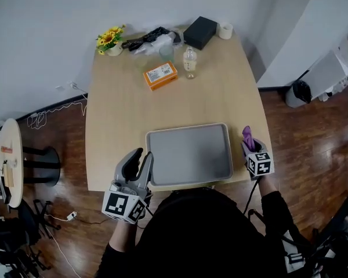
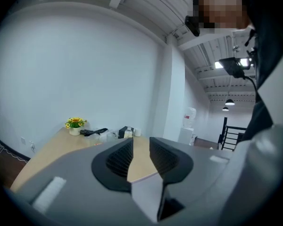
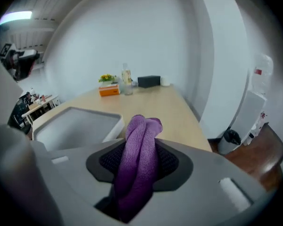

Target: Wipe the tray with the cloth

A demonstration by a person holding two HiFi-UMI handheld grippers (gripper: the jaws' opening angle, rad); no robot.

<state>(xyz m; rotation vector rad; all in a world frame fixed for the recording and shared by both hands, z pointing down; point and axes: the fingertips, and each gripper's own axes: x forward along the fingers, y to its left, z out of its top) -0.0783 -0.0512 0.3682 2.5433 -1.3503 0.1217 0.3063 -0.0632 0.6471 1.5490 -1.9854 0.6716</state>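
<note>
The grey tray [image 1: 188,153] lies empty on the wooden table [image 1: 174,100], near its front edge. My right gripper [image 1: 250,146] hovers just off the tray's right rim, shut on a folded purple cloth [image 1: 247,134] that sticks up out of the jaws. In the right gripper view the cloth [image 3: 140,149] fills the gap of that gripper [image 3: 140,163], with the tray [image 3: 78,124] to the left. My left gripper [image 1: 141,158] sits at the tray's front left corner. Its jaws [image 2: 140,157] stand a little apart, and only the tray's pale corner [image 2: 148,192] shows low in the gap.
At the table's far end stand an orange box [image 1: 160,75], a clear bottle [image 1: 189,62], a black box [image 1: 199,32], a pot of yellow flowers [image 1: 110,40] and a white roll [image 1: 224,30]. A round side table [image 1: 8,161] stands on the floor at left.
</note>
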